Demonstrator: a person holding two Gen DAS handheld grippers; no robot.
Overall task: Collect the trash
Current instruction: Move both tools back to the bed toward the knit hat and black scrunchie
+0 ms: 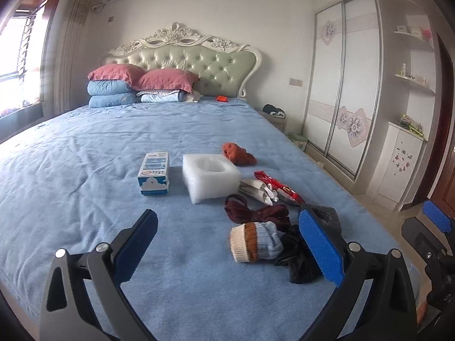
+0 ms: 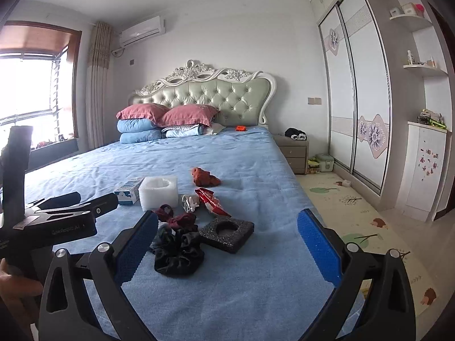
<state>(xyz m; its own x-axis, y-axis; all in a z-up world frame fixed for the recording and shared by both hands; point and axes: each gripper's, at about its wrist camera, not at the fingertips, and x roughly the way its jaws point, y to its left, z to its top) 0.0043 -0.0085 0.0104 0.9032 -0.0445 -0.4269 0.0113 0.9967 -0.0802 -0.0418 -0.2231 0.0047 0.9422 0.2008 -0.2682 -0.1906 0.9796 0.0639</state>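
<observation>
Both our left tongs (image 1: 227,258) and right tongs (image 2: 227,255) gape empty above the bed (image 1: 85,170); white foam block (image 1: 210,177) and red wrapper (image 1: 280,189) lie ahead.

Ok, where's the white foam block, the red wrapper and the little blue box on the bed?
white foam block (image 1: 210,177): left wrist view, on its front top edge.
red wrapper (image 2: 213,203): right wrist view, on the middle of the crinkled foil.
blue box (image 1: 153,170): left wrist view, on its printed top face.

Both wrist views look from the foot of the bed (image 1: 113,142) toward its headboard (image 2: 216,96).
</observation>
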